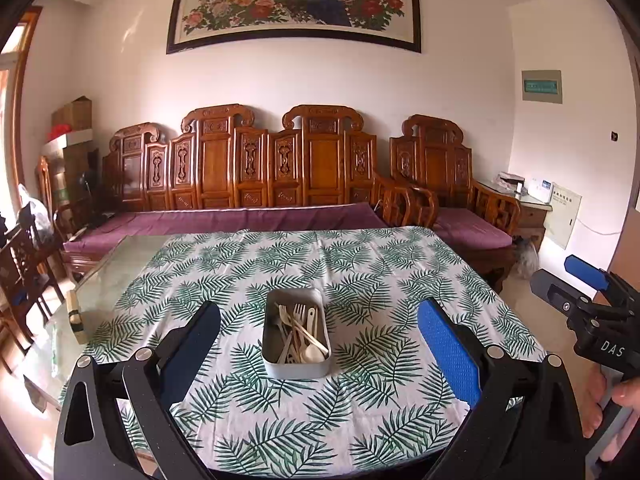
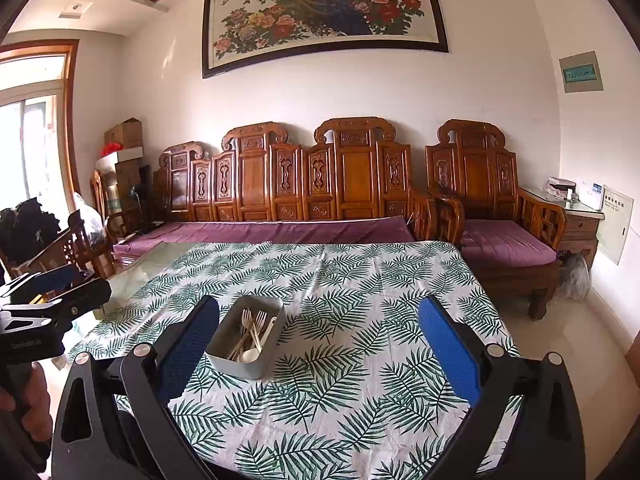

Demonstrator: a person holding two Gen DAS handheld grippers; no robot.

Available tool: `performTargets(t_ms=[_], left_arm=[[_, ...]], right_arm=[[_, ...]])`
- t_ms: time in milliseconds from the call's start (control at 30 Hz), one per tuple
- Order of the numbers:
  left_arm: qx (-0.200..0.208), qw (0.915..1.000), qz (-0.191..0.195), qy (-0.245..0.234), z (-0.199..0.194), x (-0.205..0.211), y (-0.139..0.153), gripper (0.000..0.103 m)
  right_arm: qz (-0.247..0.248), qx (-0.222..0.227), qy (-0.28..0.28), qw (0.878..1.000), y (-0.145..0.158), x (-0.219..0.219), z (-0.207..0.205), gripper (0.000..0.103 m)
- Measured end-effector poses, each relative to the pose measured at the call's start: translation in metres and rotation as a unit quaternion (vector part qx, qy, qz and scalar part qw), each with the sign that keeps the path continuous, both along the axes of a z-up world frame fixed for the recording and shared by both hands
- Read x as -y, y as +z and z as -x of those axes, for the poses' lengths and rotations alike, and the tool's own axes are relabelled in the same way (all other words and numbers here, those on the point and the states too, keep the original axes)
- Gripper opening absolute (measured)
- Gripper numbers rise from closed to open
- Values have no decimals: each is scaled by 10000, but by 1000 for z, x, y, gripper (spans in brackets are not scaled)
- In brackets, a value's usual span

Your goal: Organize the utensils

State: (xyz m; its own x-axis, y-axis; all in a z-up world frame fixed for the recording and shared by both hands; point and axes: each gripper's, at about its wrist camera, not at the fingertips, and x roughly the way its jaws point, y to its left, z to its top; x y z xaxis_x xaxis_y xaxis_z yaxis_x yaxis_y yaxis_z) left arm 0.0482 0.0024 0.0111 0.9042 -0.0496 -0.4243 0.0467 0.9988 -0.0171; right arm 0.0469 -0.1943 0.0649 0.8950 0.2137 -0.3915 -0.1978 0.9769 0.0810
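Left gripper [image 1: 319, 338]: hovering above the near half of the table, its blue-padded jaws standing wide apart and gripping nothing; the tin is showing in the gap between them.
Right gripper [image 2: 319, 338]: hanging beside the left one over the near edge, jaws likewise spread wide and holding nothing; the tin is sitting just inside its left finger [image 2: 188, 344].
Grey tin [image 1: 297, 332]: an oblong metal box resting on the middle of the tablecloth, lid off, well apart from every edge.
Utensils [image 1: 301, 330]: lying jumbled inside the tin; pale forks pointing toward the sofa, a cream spoon [image 1: 313, 354] with its bowl at the near end, and sticks crossing over them.
Tablecloth [image 1: 360, 264]: white with green fern leaves, covering most of the glass tabletop [image 1: 116, 264], which is showing bare along the left.
Small block [image 1: 76, 318]: sitting on the bare glass near the left edge.
Carved wooden sofa [image 1: 248, 168]: standing against the far wall with purple cushions.
Peacock painting [image 1: 296, 0]: hanging above it.
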Motion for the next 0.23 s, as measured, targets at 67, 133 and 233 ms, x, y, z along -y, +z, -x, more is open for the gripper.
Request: performTargets(t_ms=[67,133,233], left_arm=[[-14,10000,-1,4,0,-1,-1,95],[-3,10000,15,-1,0,0,-1,95],[10,10000,15,5,0,-1,0,95]], right_arm=[[6,-1,0,10000,0,0,0,100],[3,1,-3,10000,0,0,0,100],[5,3,-2,10000,0,0,0,100]])
